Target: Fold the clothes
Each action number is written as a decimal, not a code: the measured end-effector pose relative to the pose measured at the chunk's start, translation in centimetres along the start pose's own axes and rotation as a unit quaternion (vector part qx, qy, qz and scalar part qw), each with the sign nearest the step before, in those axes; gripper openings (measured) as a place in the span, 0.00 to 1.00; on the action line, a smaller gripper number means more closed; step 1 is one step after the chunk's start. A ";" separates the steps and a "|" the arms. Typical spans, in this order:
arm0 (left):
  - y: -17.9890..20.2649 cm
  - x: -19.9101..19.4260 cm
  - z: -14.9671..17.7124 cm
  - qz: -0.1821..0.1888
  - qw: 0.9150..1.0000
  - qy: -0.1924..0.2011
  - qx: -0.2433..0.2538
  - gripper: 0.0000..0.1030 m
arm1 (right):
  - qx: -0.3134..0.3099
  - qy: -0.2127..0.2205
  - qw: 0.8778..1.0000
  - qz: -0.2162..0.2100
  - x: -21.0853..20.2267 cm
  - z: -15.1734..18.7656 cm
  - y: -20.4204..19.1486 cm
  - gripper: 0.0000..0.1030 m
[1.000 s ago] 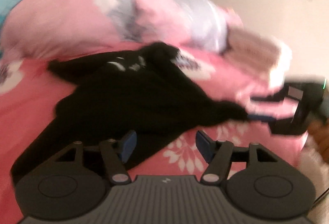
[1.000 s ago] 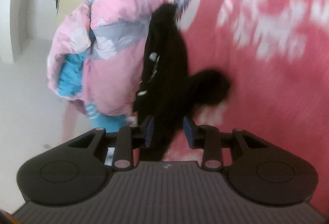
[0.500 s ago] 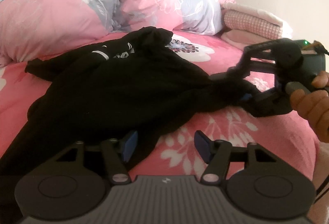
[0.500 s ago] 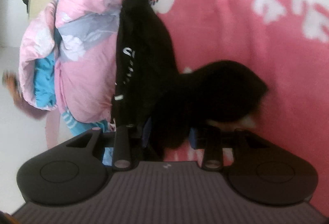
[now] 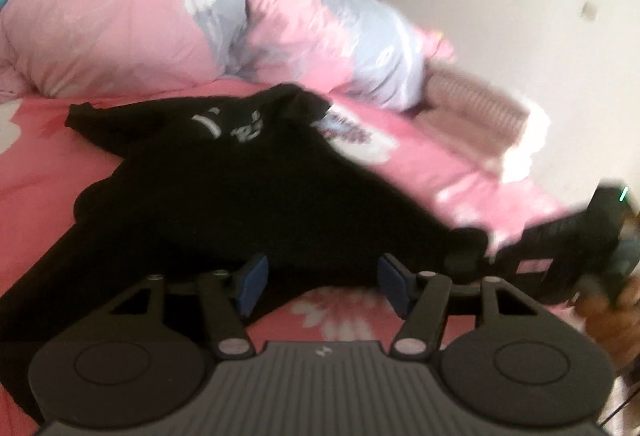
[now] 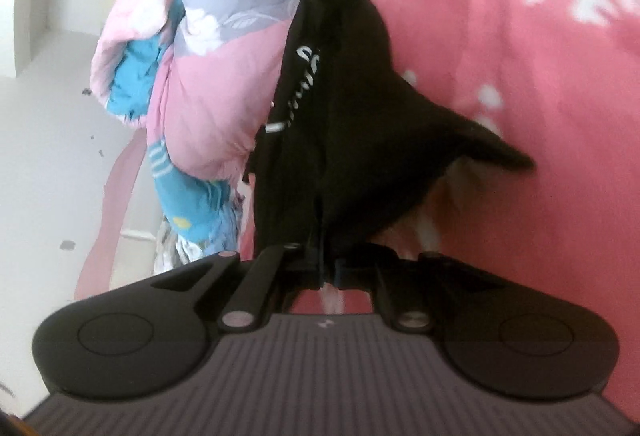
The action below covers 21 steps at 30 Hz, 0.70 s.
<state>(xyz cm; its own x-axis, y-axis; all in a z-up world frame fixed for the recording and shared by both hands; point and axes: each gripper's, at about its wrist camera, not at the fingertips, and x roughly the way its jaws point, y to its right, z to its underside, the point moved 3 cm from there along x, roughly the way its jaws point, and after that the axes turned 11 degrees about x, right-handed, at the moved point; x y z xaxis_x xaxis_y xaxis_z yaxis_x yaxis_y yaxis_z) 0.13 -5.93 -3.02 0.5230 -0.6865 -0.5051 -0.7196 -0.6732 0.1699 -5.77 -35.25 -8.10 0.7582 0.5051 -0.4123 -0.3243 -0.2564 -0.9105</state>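
Shirt (image 5: 248, 196) edge hidden inside right tool (image 6: 326, 268)

Black claw (image 5: 320, 282), blue pads (image 5: 253, 282), ribbed housing

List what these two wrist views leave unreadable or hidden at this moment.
- White print on the black garment: motion blur in the left wrist view, seen edge-on in the right.
- Garment's lower left end: cut off behind the left tongs.
- Right tongs pads: buried in cloth.
- Hand: cropped by the frame edge.

Both wrist cameras look low and close across the pink bedspread (image 5: 120, 172), sharing the black garment (image 5: 248, 196).
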 end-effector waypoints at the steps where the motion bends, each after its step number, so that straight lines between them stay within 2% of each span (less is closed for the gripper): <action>1: -0.1 -0.2 -0.1 0.005 1.000 0.005 -0.006 0.64 | -0.002 -0.002 1.000 0.005 -0.5 0.4 0.3 0.01; 7: -2.1 2.2 0.6 -0.023 0.998 -0.031 -0.043 0.60 | -0.002 -0.027 0.997 0.077 -2.6 1.1 2.4 0.05; 10: -3.1 3.0 0.8 -0.029 0.998 -0.035 -0.053 0.59 | -0.051 -0.039 0.993 0.096 -4.7 1.7 0.9 0.15; 11: -3.3 3.1 0.8 -0.027 0.997 -0.036 -0.056 0.59 | -0.075 -0.038 0.991 0.100 -5.5 1.8 0.1 0.20; 13: -3.4 3.6 0.7 -0.026 0.997 -0.039 -0.054 0.59 | -0.124 -0.028 0.987 0.100 -6.8 1.4 -2.1 0.25; 17: -3.2 4.6 0.8 -0.036 0.998 -0.048 -0.028 0.60 | -0.184 0.025 0.977 0.102 -6.2 -2.1 -6.5 0.37; 21: -3.0 5.2 0.9 -0.037 0.997 -0.061 -0.007 0.60 | -0.206 0.059 0.970 0.112 -0.4 -8.1 -9.1 0.40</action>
<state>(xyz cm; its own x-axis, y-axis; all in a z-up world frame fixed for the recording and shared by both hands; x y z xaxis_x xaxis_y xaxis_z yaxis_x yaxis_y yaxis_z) 4.62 -7.21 -6.93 0.5150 -0.5969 -0.6152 -0.6743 -0.7252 0.1392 1.40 -39.80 0.59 0.7619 0.3069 -0.5703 -0.2539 -0.6686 -0.6989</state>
